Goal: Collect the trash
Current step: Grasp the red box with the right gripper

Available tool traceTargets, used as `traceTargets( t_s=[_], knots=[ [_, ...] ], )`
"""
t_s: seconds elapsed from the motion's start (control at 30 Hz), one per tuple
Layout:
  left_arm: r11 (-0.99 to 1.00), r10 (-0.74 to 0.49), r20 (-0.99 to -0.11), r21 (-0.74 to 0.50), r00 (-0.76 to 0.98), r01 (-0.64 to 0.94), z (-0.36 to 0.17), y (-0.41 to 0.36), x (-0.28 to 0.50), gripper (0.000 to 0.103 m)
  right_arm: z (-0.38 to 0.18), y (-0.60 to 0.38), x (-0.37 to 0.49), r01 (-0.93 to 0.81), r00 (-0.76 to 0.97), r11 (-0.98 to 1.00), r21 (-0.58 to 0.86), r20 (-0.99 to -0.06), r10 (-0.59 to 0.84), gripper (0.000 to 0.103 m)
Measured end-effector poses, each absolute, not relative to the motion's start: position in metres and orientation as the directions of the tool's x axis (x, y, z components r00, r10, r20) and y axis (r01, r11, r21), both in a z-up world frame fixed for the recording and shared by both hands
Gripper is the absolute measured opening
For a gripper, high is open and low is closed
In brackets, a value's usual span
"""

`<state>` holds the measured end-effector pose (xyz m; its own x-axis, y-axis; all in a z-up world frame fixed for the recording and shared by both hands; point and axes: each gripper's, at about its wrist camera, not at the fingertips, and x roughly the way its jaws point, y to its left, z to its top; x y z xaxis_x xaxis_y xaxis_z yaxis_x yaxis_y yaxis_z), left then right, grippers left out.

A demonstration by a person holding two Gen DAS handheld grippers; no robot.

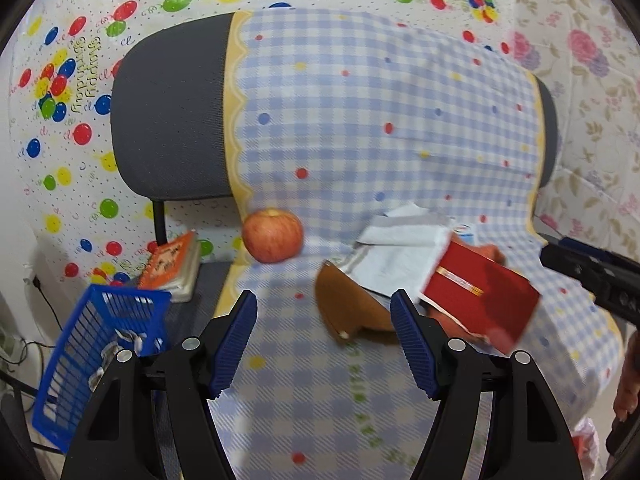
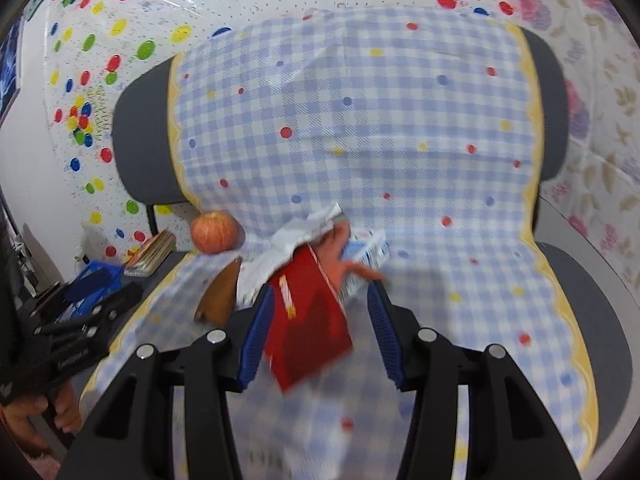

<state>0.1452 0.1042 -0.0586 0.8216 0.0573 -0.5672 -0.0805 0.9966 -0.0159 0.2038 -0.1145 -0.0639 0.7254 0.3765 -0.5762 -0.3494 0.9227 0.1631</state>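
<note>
A pile of trash lies on the chair seat: a red box [image 1: 480, 300] [image 2: 308, 332], crumpled white paper [image 1: 400, 248] [image 2: 294, 236], a brown curved piece [image 1: 348, 308] [image 2: 222, 296], an orange glove-like thing [image 2: 340, 252] and a blue-and-white carton [image 2: 370, 254]. My right gripper [image 2: 320, 290] is open around the red box, which sits against the left finger with a gap to the right finger. My left gripper [image 1: 324, 296] is open and empty over the checked cloth, just in front of the brown piece. A blue basket [image 1: 100, 344] [image 2: 96, 276] stands at the left, with something crumpled inside.
A red apple [image 1: 272, 236] [image 2: 214, 232] rests at the seat's back left. An orange book [image 1: 172, 264] [image 2: 152, 252] lies beside the basket. The grey chair [image 1: 172, 112] wears a blue checked cloth [image 2: 360, 140]. Balloon-print sheeting hangs behind. A hand [image 2: 24, 420] holds the left gripper.
</note>
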Motion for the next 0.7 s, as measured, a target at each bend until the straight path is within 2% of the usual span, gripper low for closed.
traceTargets(
  t_s=[0.27, 0.4, 0.6, 0.63, 0.67, 0.7],
  knots=[
    [0.993, 0.107, -0.582, 0.016, 0.806, -0.12, -0.063, 0.126, 0.185, 0.07, -0.076, -0.076, 0.274, -0.307, 0.696, 0.933, 0.189, -0.624, 0.356, 0.048],
    [0.993, 0.102, -0.591, 0.008, 0.8, -0.121, -0.068, 0.134, 0.199, 0.07, -0.089, -0.063, 0.305, -0.242, 0.66, 0.951, 0.194, -0.686, 0.308, 0.048],
    [0.993, 0.085, -0.616, -0.014, 0.783, -0.118, -0.079, 0.141, 0.209, 0.07, -0.105, -0.066, 0.333, -0.163, 0.601, 0.942, 0.294, -0.728, 0.331, 0.048],
    [0.993, 0.077, -0.624, -0.025, 0.778, -0.118, -0.081, 0.143, 0.209, 0.07, -0.106, -0.068, 0.335, -0.164, 0.594, 0.935, 0.316, -0.725, 0.349, 0.04],
    [0.992, 0.071, -0.629, -0.033, 0.774, -0.119, -0.083, 0.145, 0.208, 0.07, -0.106, -0.068, 0.335, -0.174, 0.587, 0.925, 0.337, -0.719, 0.372, 0.018],
    [0.992, 0.068, -0.633, -0.04, 0.771, -0.12, -0.084, 0.146, 0.207, 0.07, -0.105, -0.069, 0.333, -0.189, 0.591, 0.916, 0.353, -0.704, 0.393, 0.011]
  ],
)
